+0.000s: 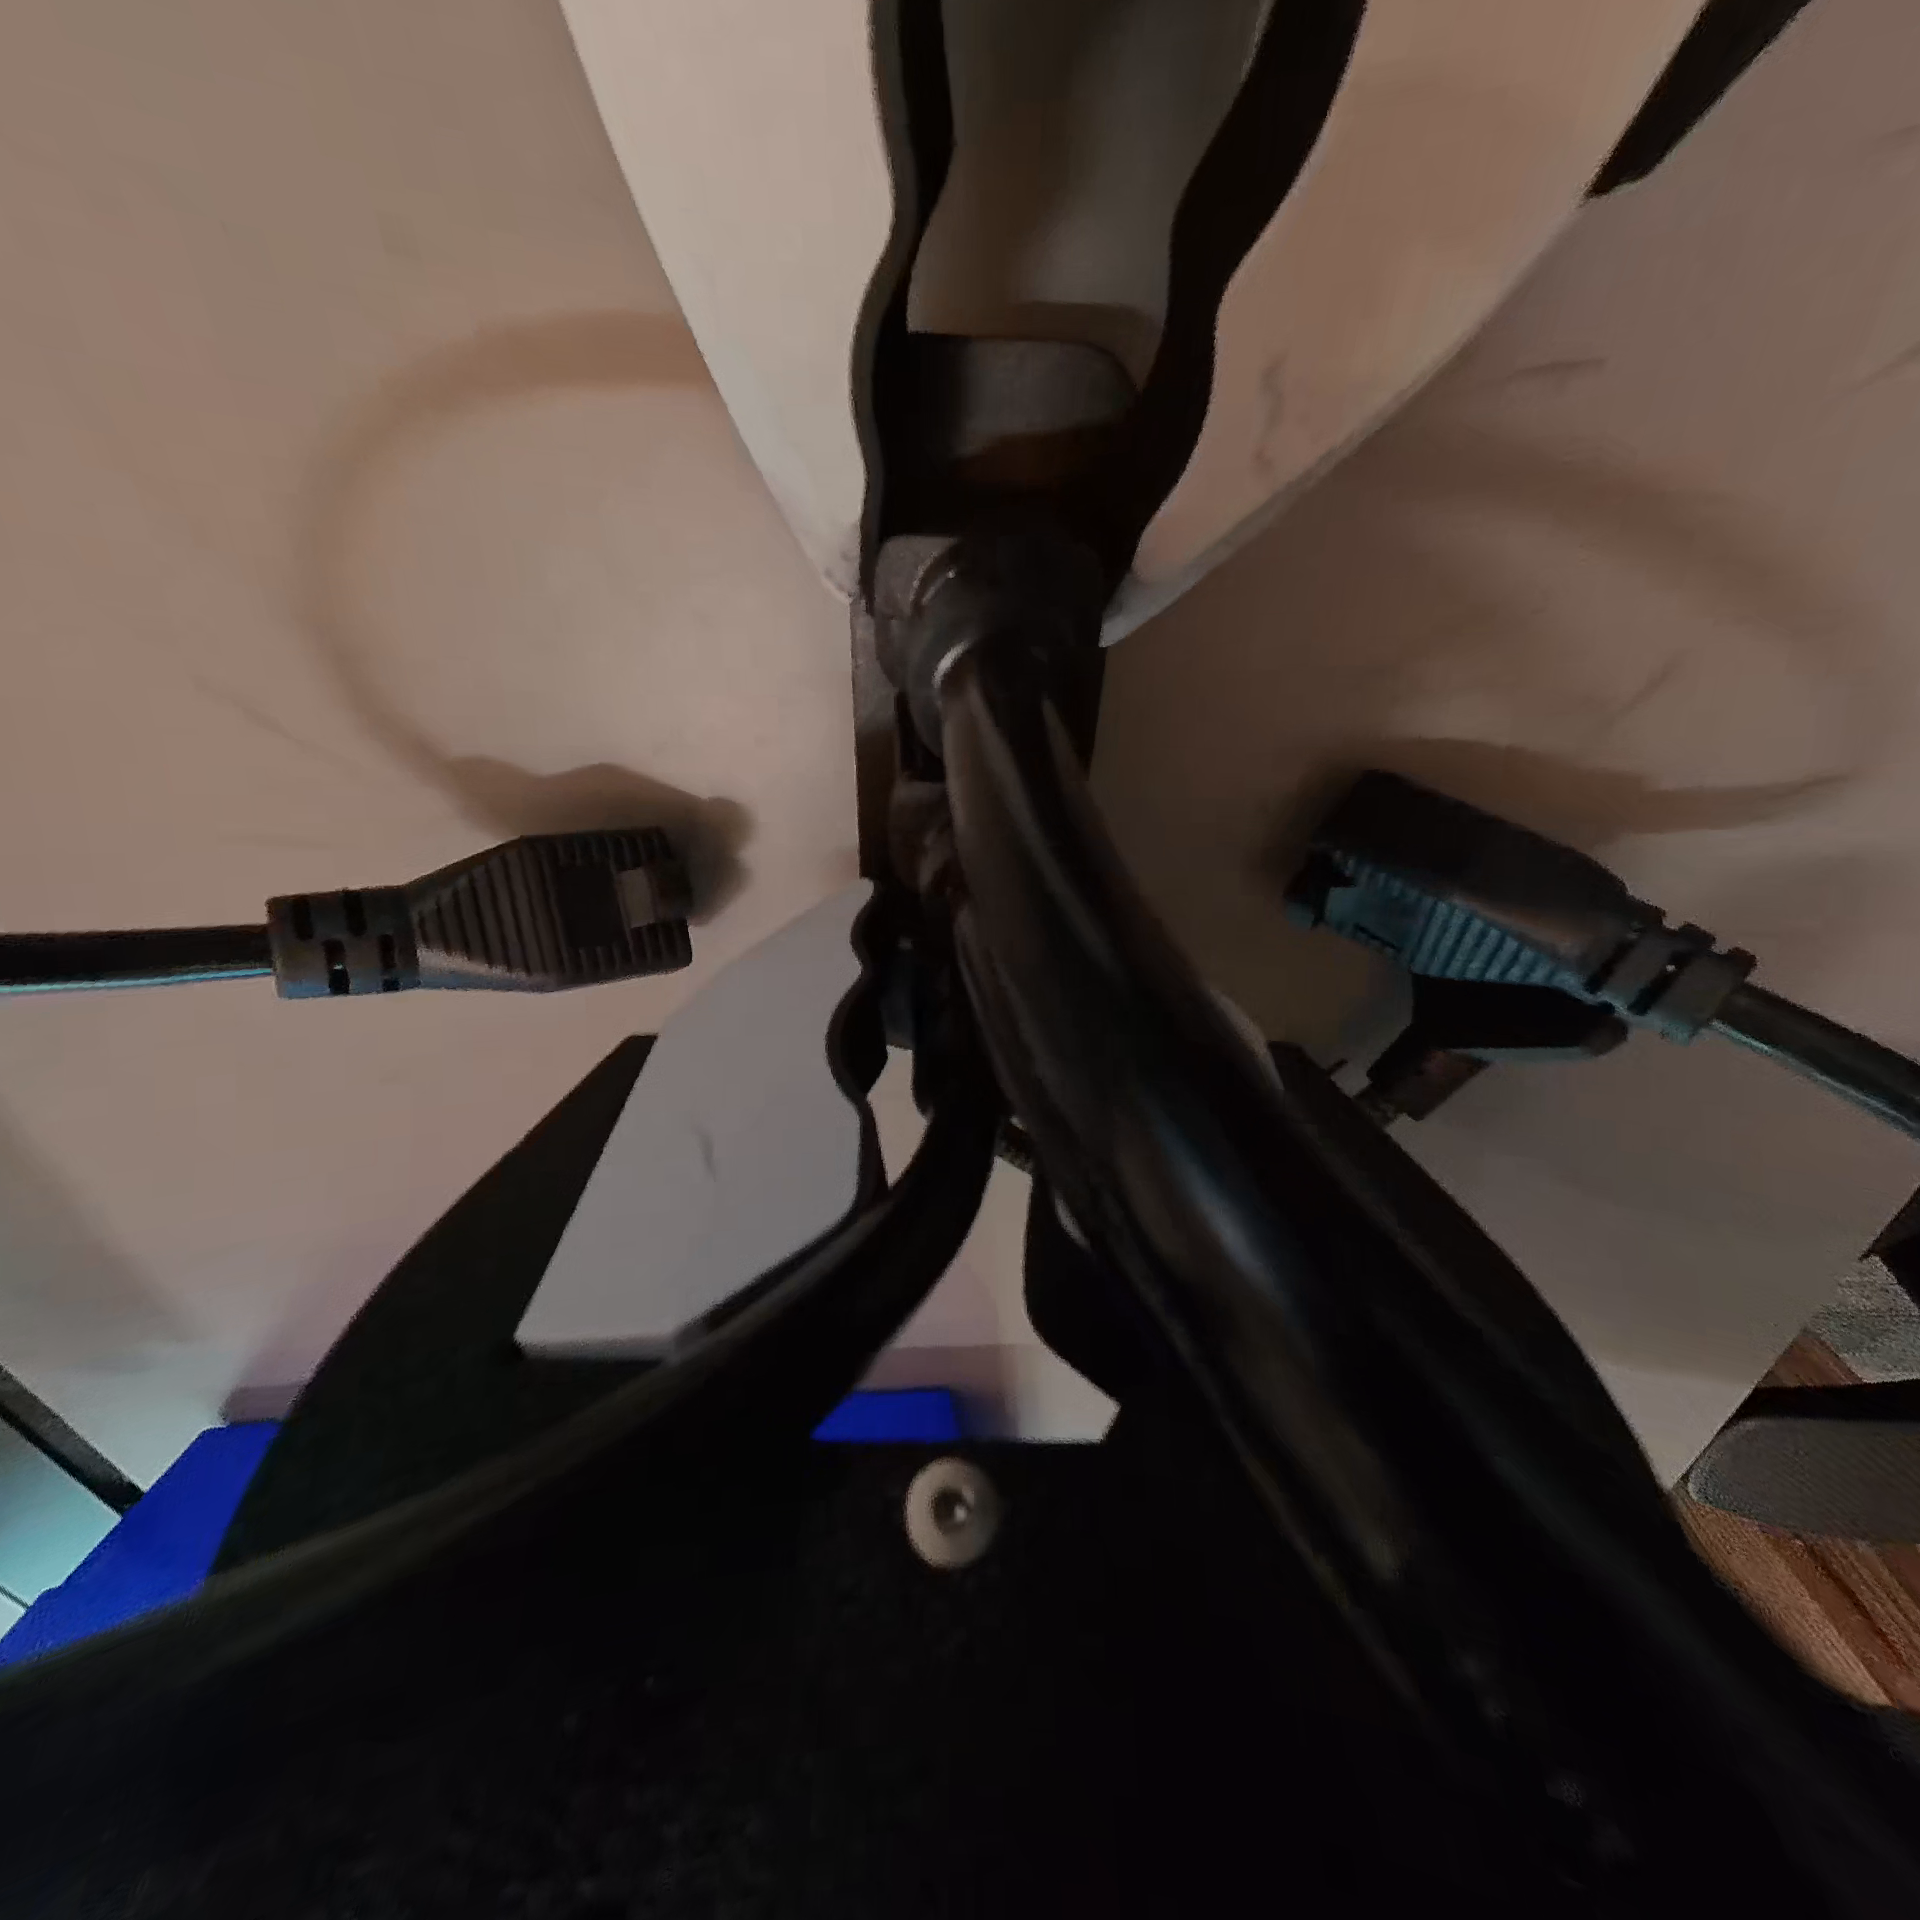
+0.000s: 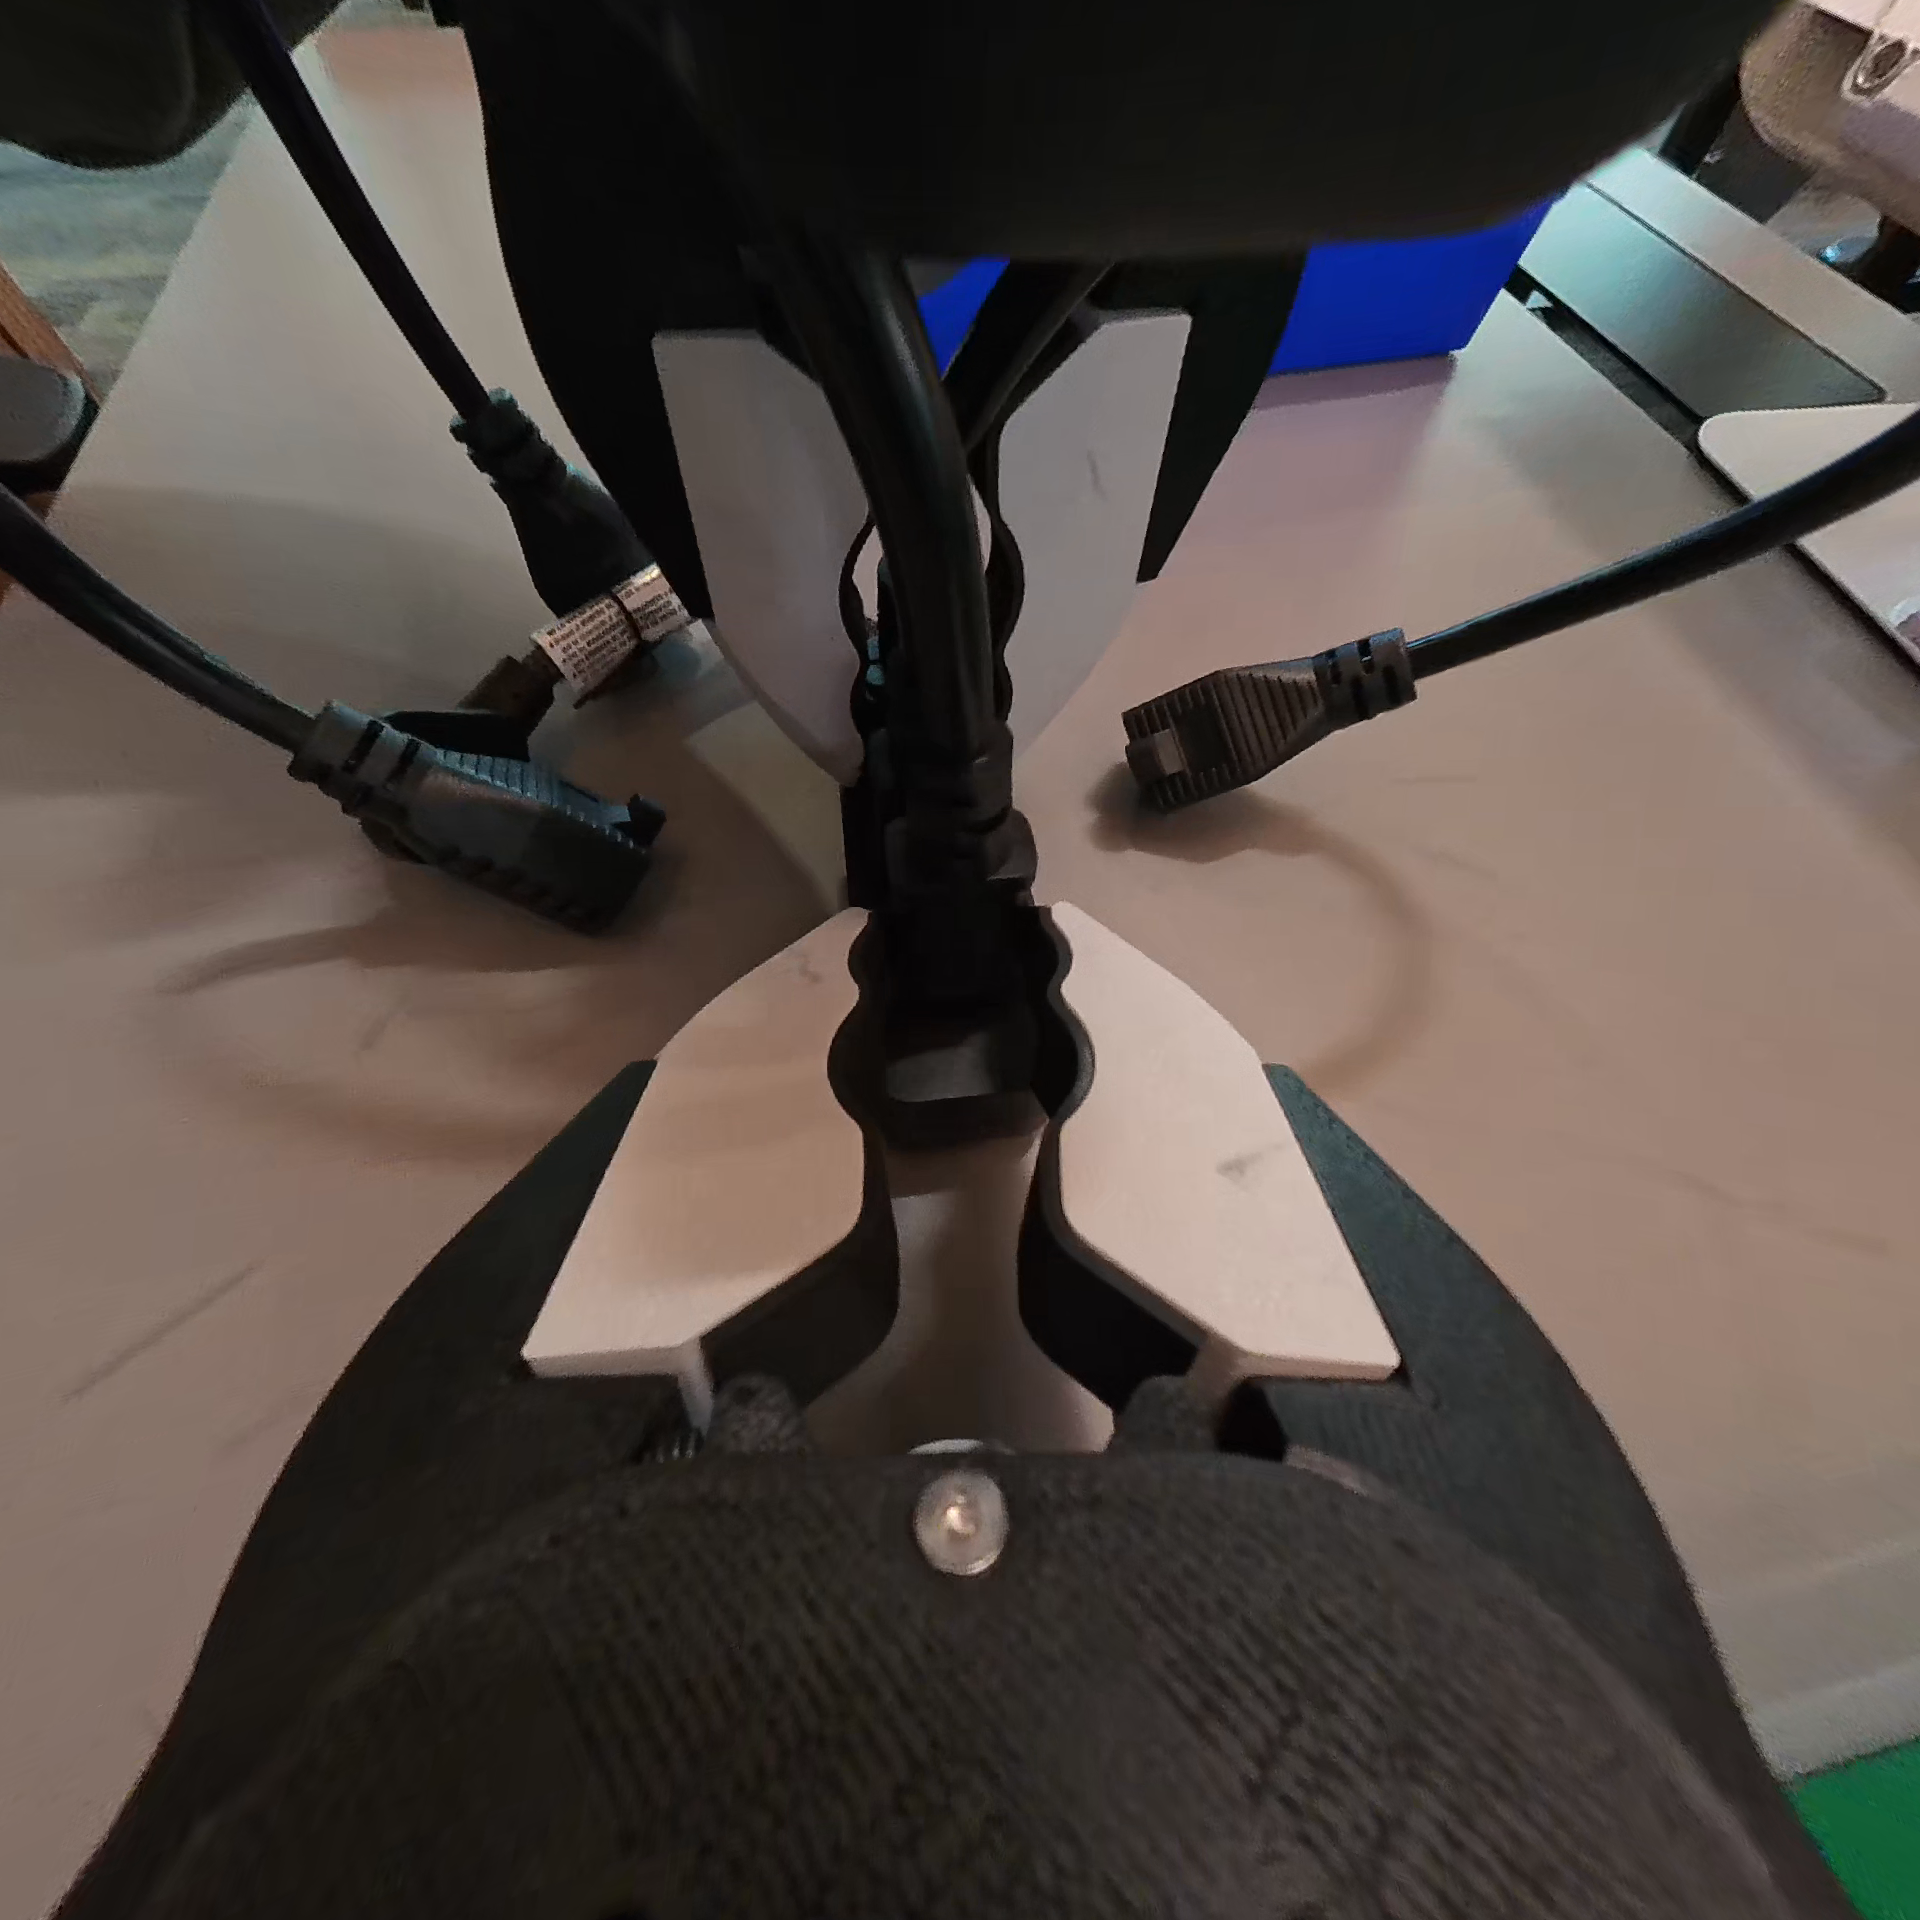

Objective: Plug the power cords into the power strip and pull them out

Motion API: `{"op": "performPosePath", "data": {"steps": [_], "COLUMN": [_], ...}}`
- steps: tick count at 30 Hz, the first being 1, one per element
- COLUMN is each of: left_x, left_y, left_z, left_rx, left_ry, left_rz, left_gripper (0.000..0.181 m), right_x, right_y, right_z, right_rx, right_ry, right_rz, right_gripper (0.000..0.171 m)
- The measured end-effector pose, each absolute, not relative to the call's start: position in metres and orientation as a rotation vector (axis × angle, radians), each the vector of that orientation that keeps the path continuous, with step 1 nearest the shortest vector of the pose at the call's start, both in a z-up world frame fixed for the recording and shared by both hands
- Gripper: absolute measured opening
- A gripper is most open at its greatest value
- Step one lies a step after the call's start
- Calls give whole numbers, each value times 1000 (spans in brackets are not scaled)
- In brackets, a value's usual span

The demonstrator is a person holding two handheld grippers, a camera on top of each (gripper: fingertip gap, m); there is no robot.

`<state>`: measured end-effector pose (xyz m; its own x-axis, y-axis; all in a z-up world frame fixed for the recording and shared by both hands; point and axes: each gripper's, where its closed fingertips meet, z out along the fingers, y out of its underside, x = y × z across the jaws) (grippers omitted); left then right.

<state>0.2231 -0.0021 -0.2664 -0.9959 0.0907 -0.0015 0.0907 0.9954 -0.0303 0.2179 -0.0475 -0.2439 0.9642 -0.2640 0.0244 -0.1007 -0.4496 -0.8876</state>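
My two grippers face each other low over a beige table (image 2: 1558, 1039) and hold the same black power cord. My right gripper (image 2: 956, 925) is shut on the cord's black plug body (image 2: 961, 1070). It shows at the top of the left wrist view (image 1: 982, 597). My left gripper (image 1: 935, 883) is shut on the cord's ribbed strain relief (image 2: 966, 821) just behind the plug, and the cord (image 1: 1049, 935) runs back over it. Two loose black cord ends lie on the table, one on each side (image 1: 551, 914) (image 1: 1455, 914). I cannot make out a power strip.
A third plug with a white label (image 2: 608, 629) lies near the left cord end (image 2: 509, 821). A blue box (image 2: 1403, 301) stands behind my left gripper. A grey flat device (image 2: 1714, 332) lies at the far right. The table edge and wooden floor (image 1: 1818, 1558) are close by. My hands' fingertips stand some 5 cm from each other.
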Motion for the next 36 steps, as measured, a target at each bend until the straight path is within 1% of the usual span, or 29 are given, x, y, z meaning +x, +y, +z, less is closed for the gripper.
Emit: {"op": "performPosePath", "data": {"steps": [23, 31, 32, 34, 36], "left_x": [225, 224, 224, 224, 224], "left_y": [1, -3, -3, -4, -4], "left_z": [-263, -269, -269, -269, -269], "left_rx": [123, 153, 142, 123, 125], "left_ry": [3134, 3129, 3131, 3132, 3130], "left_rz": [-163, -138, -159, -195, -180], "left_gripper": [25, 23, 23, 26, 23], "right_x": [226, 223, 222, 222, 223], "right_y": [-39, -44, -43, -41, -39], "right_z": [-228, -241, -242, -244, -250], "right_rx": [-1900, -2008, -2011, -2025, -2061], "right_ry": [325, 232, 229, 235, 248], "right_rz": [-72, -154, -137, -109, -96], "right_gripper": [23, 25, 27, 39, 50]}}
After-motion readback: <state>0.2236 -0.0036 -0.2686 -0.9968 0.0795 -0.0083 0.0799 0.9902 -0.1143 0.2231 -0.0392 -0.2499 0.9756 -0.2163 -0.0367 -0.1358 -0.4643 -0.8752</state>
